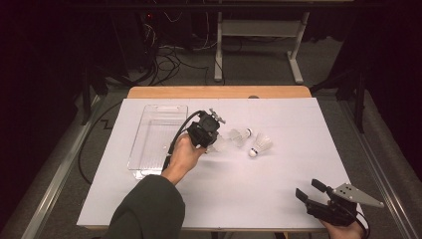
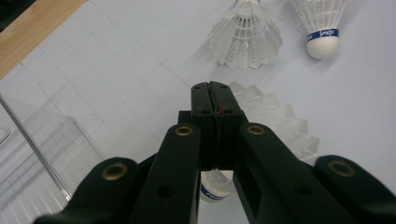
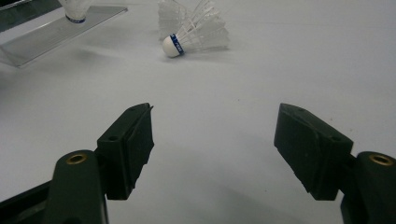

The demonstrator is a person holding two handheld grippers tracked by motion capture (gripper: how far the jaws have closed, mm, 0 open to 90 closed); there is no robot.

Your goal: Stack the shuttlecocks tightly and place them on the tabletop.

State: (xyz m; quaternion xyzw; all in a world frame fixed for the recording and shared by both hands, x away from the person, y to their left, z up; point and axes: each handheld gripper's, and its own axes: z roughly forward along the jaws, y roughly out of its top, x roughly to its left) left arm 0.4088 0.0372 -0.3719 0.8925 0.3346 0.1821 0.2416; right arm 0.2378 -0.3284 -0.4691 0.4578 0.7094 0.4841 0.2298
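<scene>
**Beside the tray: a thin pinch on a shuttlecock**

Just right of the clear tray (image 1: 158,106), in the high view, we see the left gripper (image 1: 213,142) with a held shuttlecock (image 1: 220,144) under its tips. Two loose shuttlecocks (image 1: 240,136) (image 1: 260,145) lie farther right of the tray. The right gripper (image 1: 309,188) rests well away from the tray, at the table's (image 1: 298,124) near edge.

In the left gripper view, the left gripper (image 2: 212,86) has its jaws pressed together on the feather skirt of the held shuttlecock (image 2: 280,121), and the cork hangs below. The tray (image 2: 42,158) sits to one side. We judge this grip slight: feathers can bend or slide out, so a quick swing toward the tray could drop it short of the rim.

In the right gripper view, the right gripper (image 3: 215,126) stands wide and empty. Beyond it a loose shuttlecock (image 3: 194,32) lies beside the tray (image 3: 60,30). The held shuttlecock (image 3: 75,10) appears above the tray's edge; a low pass could catch the cork on that wall.
</scene>
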